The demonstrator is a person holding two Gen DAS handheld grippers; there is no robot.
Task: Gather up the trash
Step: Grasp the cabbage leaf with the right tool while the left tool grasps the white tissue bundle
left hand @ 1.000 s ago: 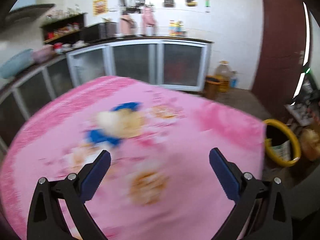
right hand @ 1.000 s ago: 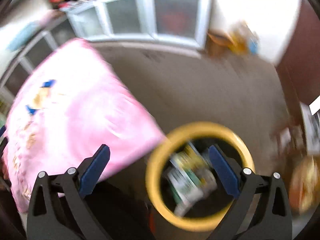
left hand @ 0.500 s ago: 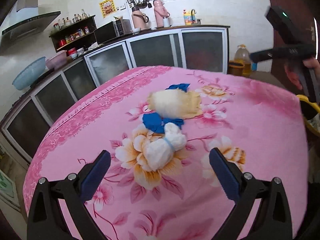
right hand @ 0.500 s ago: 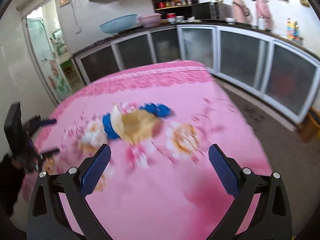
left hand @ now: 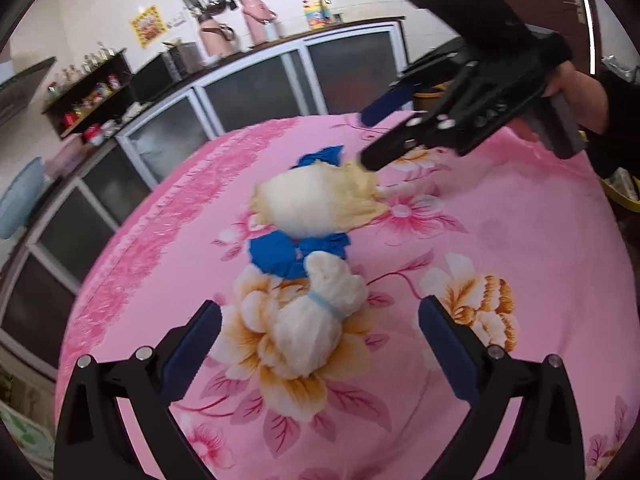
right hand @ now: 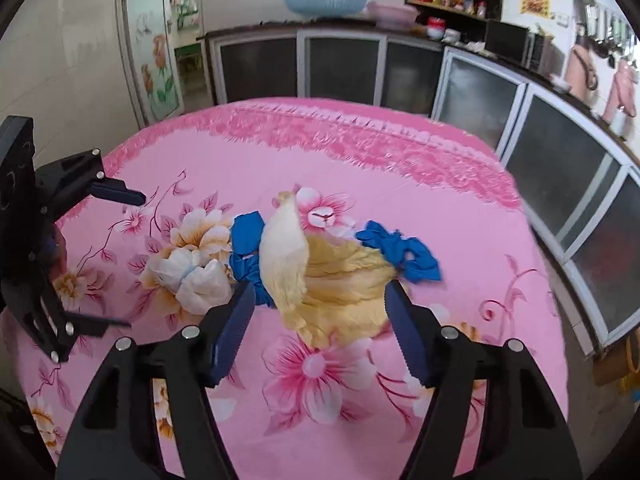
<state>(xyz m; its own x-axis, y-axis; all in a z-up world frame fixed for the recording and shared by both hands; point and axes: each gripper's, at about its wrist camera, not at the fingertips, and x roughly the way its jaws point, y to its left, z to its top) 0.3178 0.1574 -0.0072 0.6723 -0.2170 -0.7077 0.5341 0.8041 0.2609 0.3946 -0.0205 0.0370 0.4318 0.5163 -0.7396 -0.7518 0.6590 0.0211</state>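
Trash lies mid-table on a pink flowered cloth (left hand: pixel 520 240): a yellowish crumpled bag (left hand: pixel 320 202) (right hand: pixel 320 276), blue crumpled pieces (left hand: pixel 280 254) (right hand: pixel 400 250), and a white tissue wad with a blue band (left hand: pixel 316 320) (right hand: pixel 192 276). My left gripper (left hand: pixel 320 344) is open, its jaws on either side of the white wad, just short of it. My right gripper (right hand: pixel 318 320) is open, jaws straddling the near edge of the yellowish bag; it also shows in the left wrist view (left hand: pixel 372 136), one fingertip touching the bag.
Kitchen cabinets (right hand: pixel 560 152) and counters ring the table on the far sides. A yellow-rimmed trash bin (left hand: pixel 622 196) sits off the table's right edge in the left wrist view. The left gripper body (right hand: pixel 36 248) stands at the table's left edge.
My right gripper swung from the trash bin back over the table and closed in on the yellowish bag. My left gripper moved forward toward the white wad.
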